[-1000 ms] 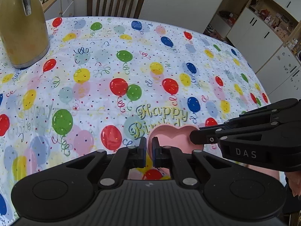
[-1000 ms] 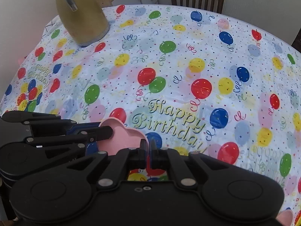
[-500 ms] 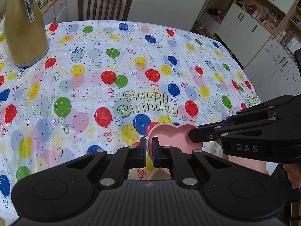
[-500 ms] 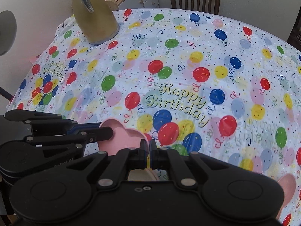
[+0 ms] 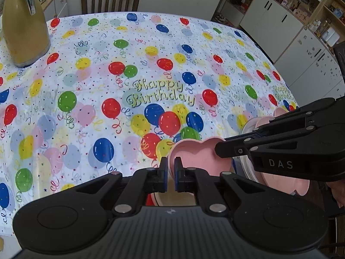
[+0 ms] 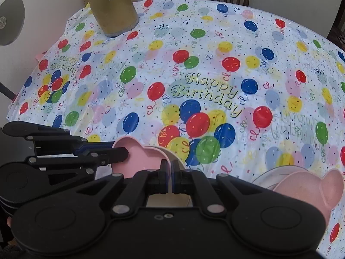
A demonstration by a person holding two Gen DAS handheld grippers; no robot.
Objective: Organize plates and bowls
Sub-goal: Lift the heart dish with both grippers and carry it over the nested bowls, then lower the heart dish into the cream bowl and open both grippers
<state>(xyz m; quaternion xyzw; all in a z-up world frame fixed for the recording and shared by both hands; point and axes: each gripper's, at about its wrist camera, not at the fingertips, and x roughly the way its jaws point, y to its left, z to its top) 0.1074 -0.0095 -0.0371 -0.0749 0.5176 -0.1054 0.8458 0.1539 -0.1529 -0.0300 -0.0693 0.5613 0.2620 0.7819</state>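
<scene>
2 grippers, left gripper (image 5: 170,172) and right gripper (image 6: 169,176), pinch pink heart plate (image 5: 198,157).

Ahead of me the bench (image 5: 90,99) lies open; only the gold jug (image 5: 22,24) at far left and stacked plates (image 6: 301,185) at right block passage.

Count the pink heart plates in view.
2. The held plate sits between left gripper and right gripper; the second plate lies on a white plate at right. Others may be hidden.
</scene>
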